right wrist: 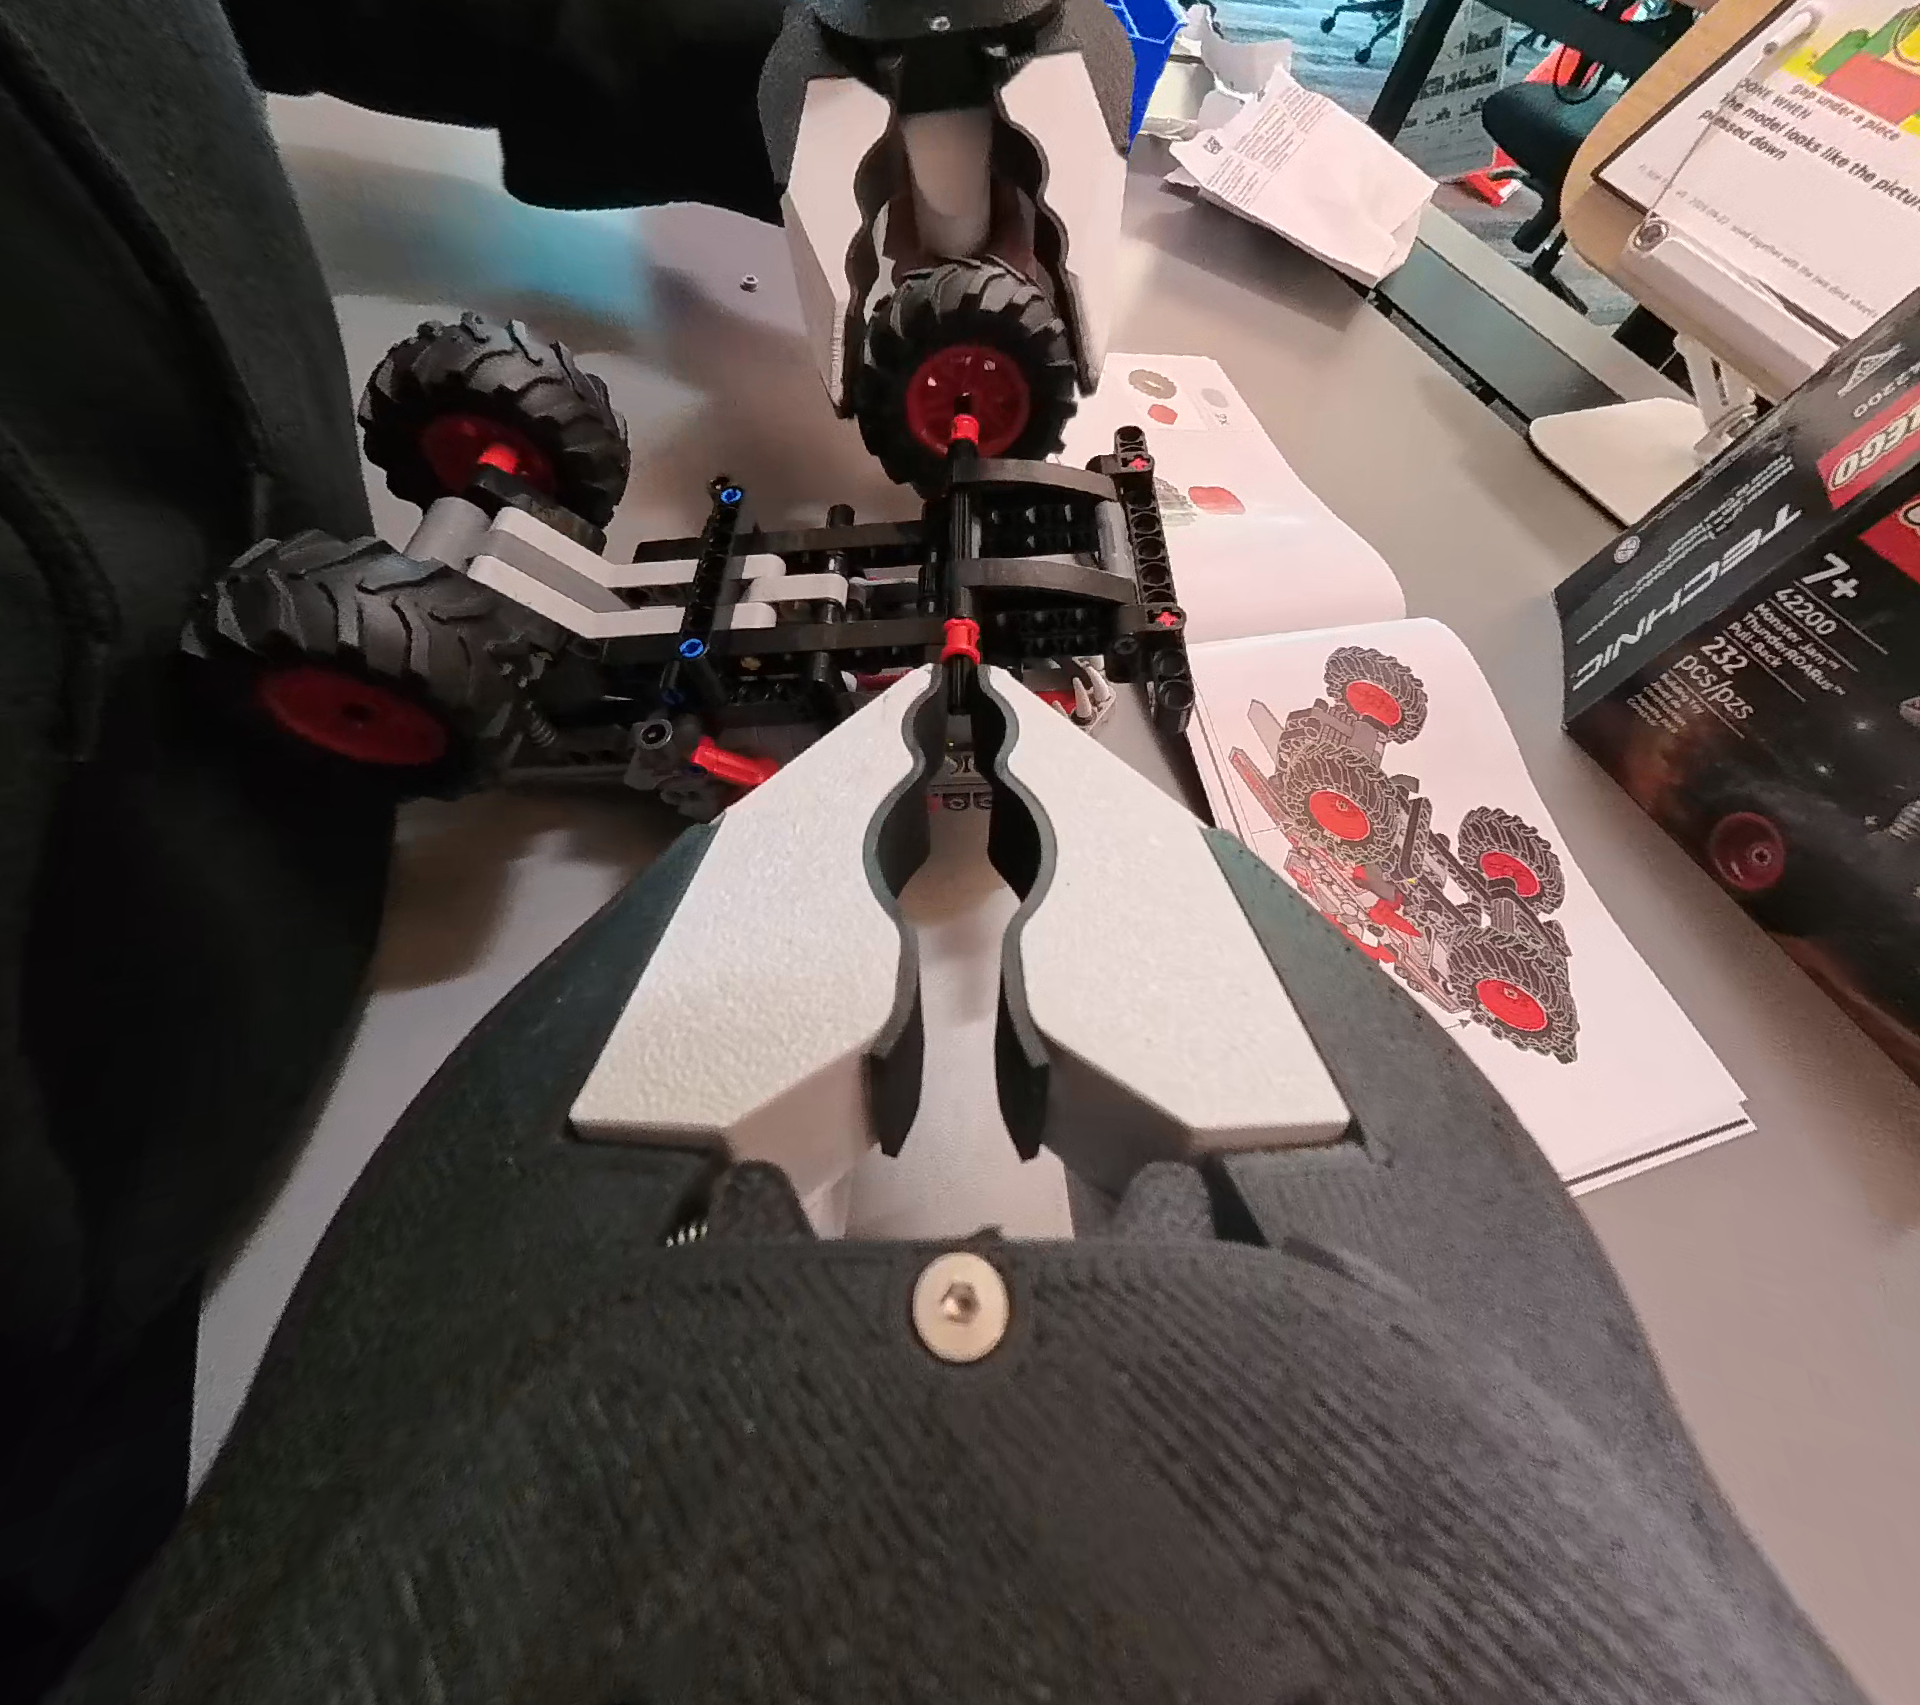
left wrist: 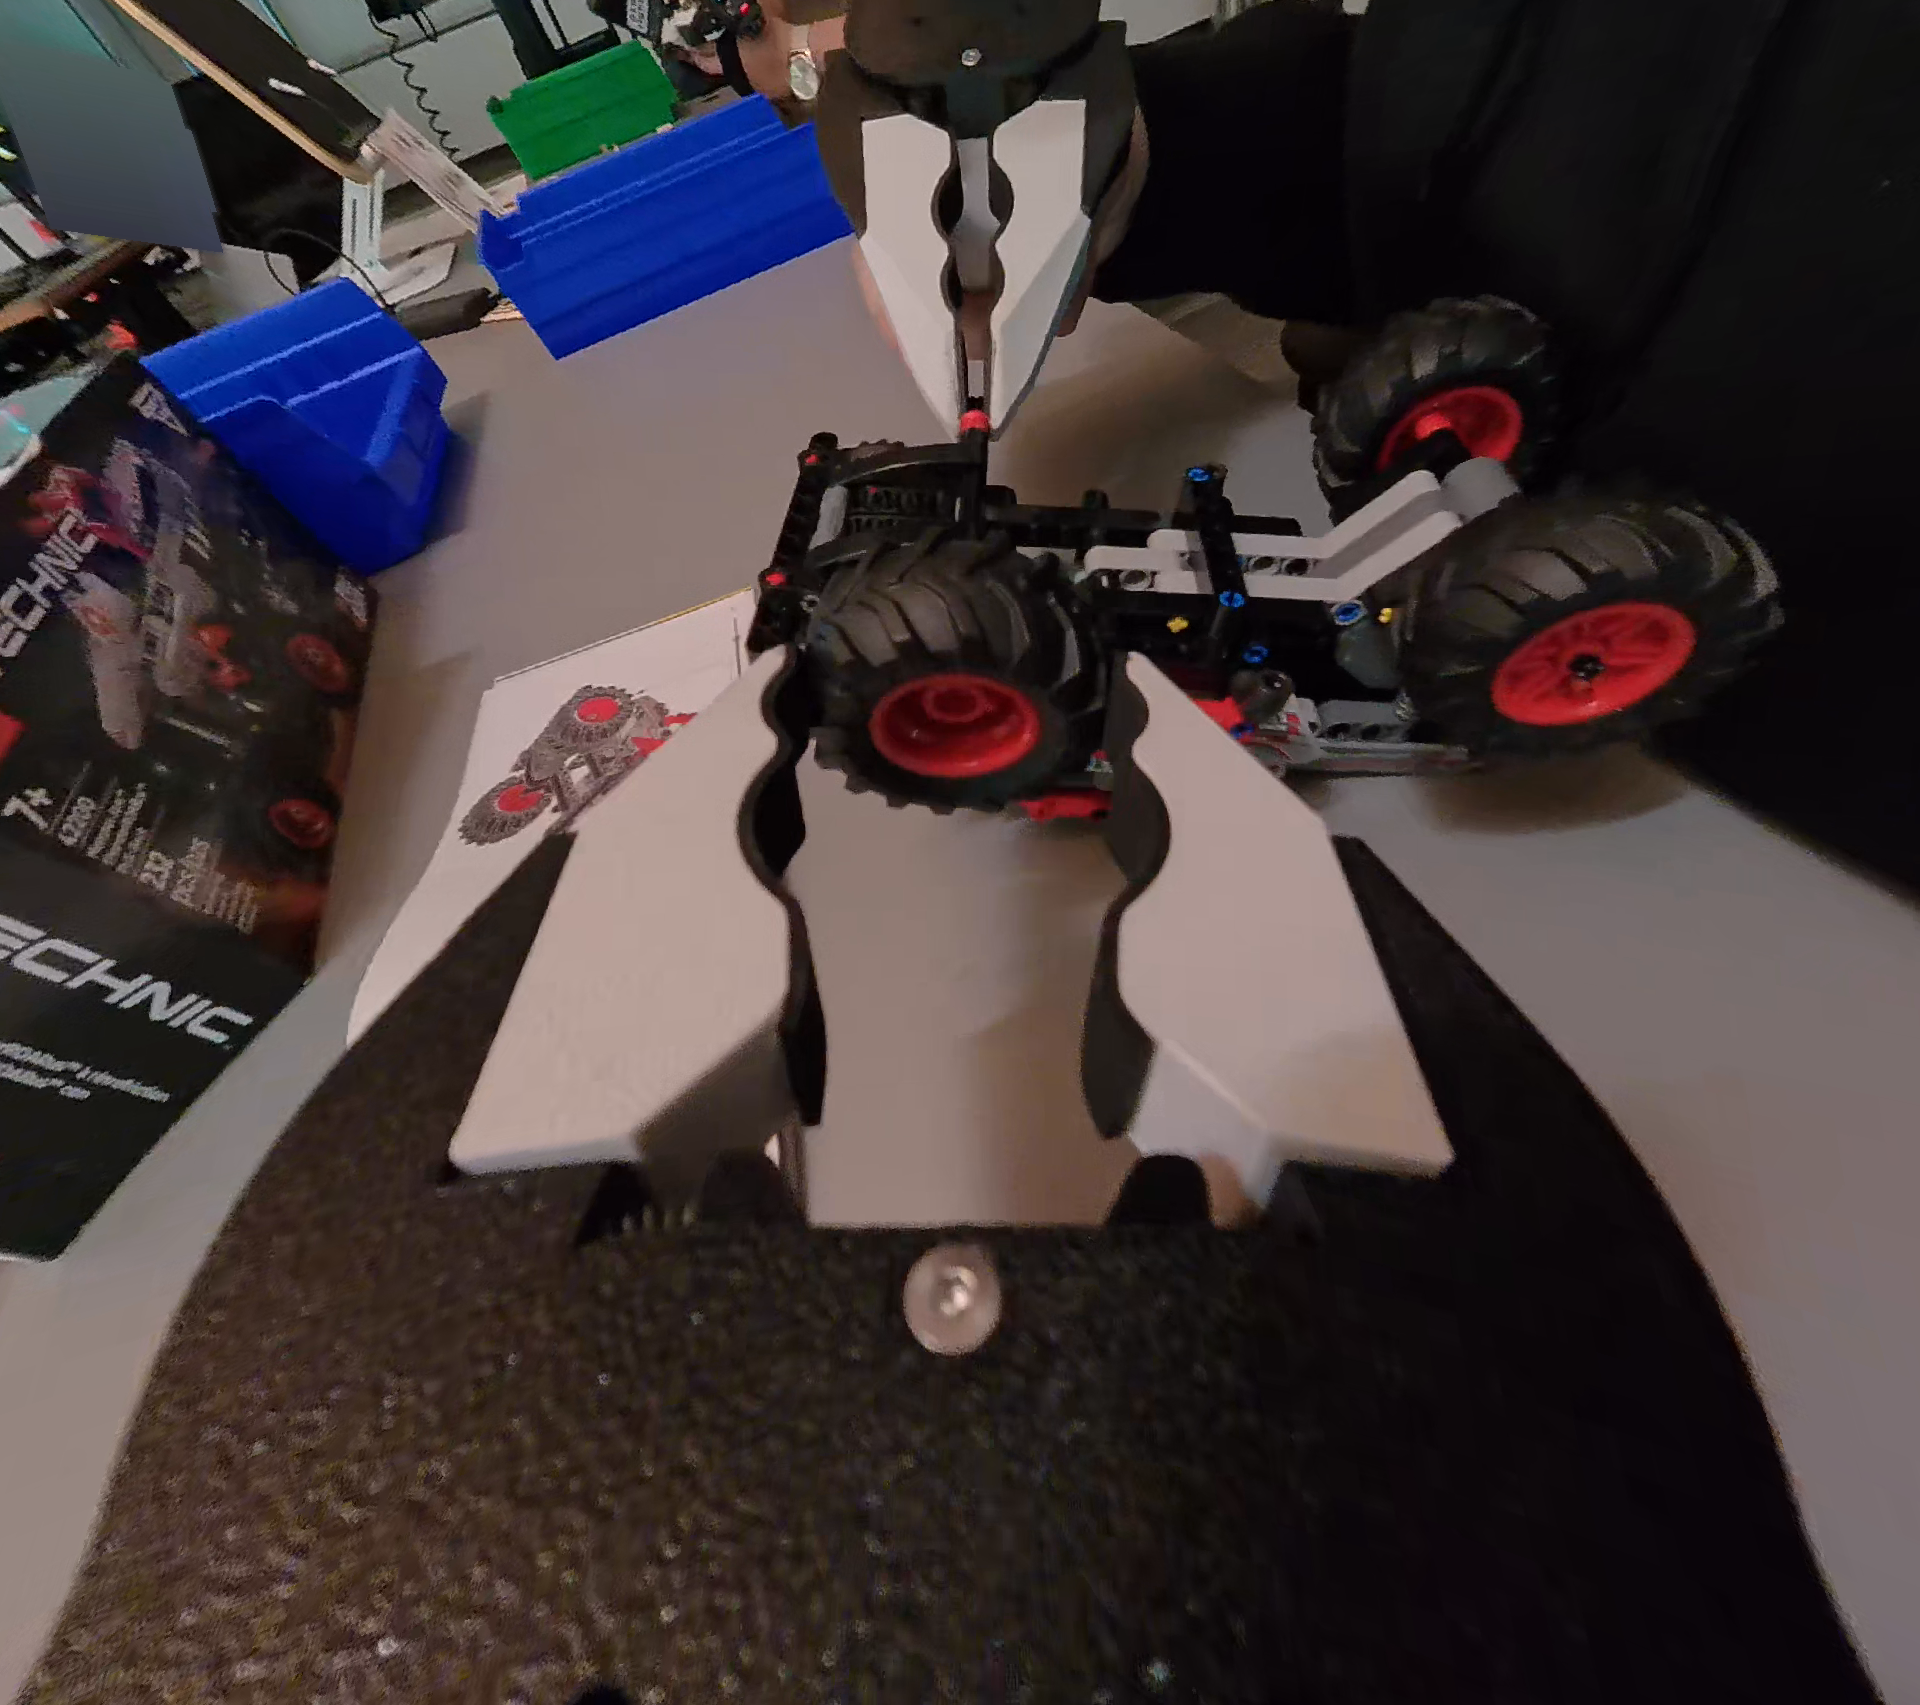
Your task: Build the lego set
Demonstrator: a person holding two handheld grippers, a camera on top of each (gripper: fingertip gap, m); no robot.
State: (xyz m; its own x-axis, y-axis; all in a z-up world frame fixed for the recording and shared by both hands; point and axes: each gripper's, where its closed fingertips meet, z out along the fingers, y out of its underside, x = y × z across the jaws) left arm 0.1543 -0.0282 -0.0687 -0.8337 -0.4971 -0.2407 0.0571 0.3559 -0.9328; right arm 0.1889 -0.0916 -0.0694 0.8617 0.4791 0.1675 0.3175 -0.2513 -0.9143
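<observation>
The chassis point(right wrist: 831, 606) lay crosswise with three wheels; left gripper point(right wrist: 961, 388) clamped one wheel point(right wrist: 971, 388), right gripper point(right wrist: 961, 689) pinched the axle point(right wrist: 958, 533).

each wrist camera sits close behind its own tongs, looking down along them at the worktop point(left wrist: 644, 450) from opposite sides; both views share the lego truck point(left wrist: 1143, 575) mid-frame, near.

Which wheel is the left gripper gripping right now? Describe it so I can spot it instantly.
Find the black truck chassis on the grey table. At its end beside the open instruction booklet, the front wheel sits between the left gripper fingers. Unlike the two rear wheels, it is clamped.
</observation>
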